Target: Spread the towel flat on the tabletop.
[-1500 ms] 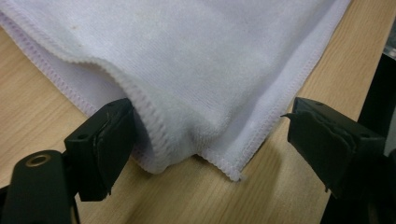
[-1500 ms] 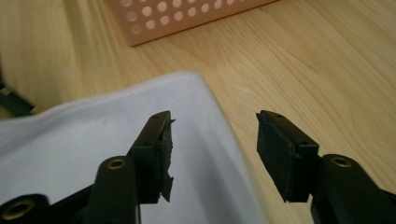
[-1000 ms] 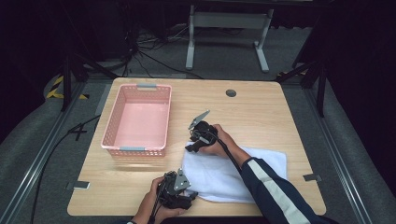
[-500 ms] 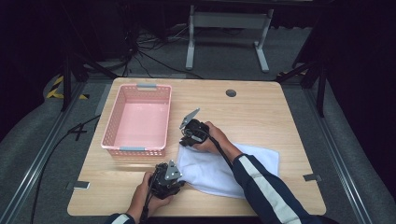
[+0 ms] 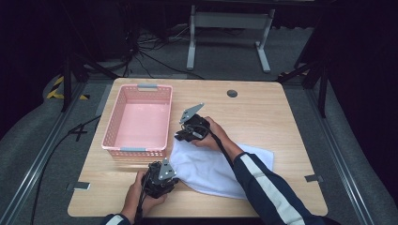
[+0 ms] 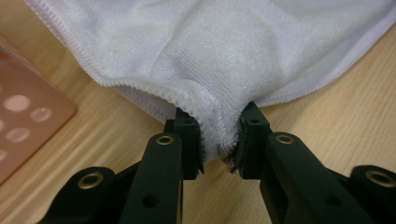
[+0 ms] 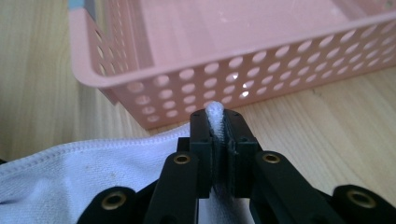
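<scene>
Both tools just closed, lifting towel (image 5: 213, 164) corners | left tool (image 6: 219, 140) clenched on near-left corner | right tool (image 7: 219, 135) clenched on far-left corner, seemingly just off worktop (image 5: 263, 108)

Your right sleeve hides part of the white terry cloth (image 5: 206, 168) behind your right hand-held gripper (image 5: 184, 137).

The pink basket (image 5: 138, 121) stands just left of the white towel (image 5: 213, 168); the table (image 5: 263, 112) beyond lies free.
</scene>
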### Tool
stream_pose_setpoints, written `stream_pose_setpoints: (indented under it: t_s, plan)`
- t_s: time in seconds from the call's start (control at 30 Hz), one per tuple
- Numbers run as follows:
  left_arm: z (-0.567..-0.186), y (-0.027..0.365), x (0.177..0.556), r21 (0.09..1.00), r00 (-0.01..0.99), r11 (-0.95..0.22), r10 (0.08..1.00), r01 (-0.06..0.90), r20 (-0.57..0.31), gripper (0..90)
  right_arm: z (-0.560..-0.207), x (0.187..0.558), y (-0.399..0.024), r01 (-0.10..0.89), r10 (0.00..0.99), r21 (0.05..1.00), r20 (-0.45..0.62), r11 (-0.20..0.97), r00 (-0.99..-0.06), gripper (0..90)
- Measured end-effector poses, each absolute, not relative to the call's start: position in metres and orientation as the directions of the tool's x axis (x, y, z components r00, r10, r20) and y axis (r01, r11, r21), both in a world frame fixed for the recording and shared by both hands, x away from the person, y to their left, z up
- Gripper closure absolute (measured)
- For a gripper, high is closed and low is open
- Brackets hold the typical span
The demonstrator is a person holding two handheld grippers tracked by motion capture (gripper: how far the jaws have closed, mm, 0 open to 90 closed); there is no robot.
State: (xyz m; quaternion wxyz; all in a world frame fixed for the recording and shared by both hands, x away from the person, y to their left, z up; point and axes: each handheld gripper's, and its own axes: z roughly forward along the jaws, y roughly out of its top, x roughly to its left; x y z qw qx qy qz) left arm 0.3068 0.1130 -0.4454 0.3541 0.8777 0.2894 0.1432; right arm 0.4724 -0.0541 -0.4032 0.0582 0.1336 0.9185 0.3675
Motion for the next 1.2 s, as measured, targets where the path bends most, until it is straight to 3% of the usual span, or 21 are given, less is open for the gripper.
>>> stream_pose_setpoints:
  t_s: [0.47,0.7,1.2]
  plan:
    - [-0.406,0.087,0.301,0.782,0.823,-0.559,0.558,0.274,0.11,75.7,-0.343,0.451,-0.097,0.124,0.265,0.791,-0.05,0.599,-0.963,83.9]
    - [-0.386,0.055,0.3,0.764,0.873,-0.628,0.448,0.151,0.196,75.4,-0.322,0.441,-0.142,0.116,0.278,0.816,-0.057,0.567,-0.959,83.7]
    - [-0.387,-0.037,0.308,0.673,0.929,-0.74,0.251,0.003,0.272,73.7,-0.34,0.434,-0.251,0.181,0.349,0.846,-0.006,0.501,-0.937,82.8]
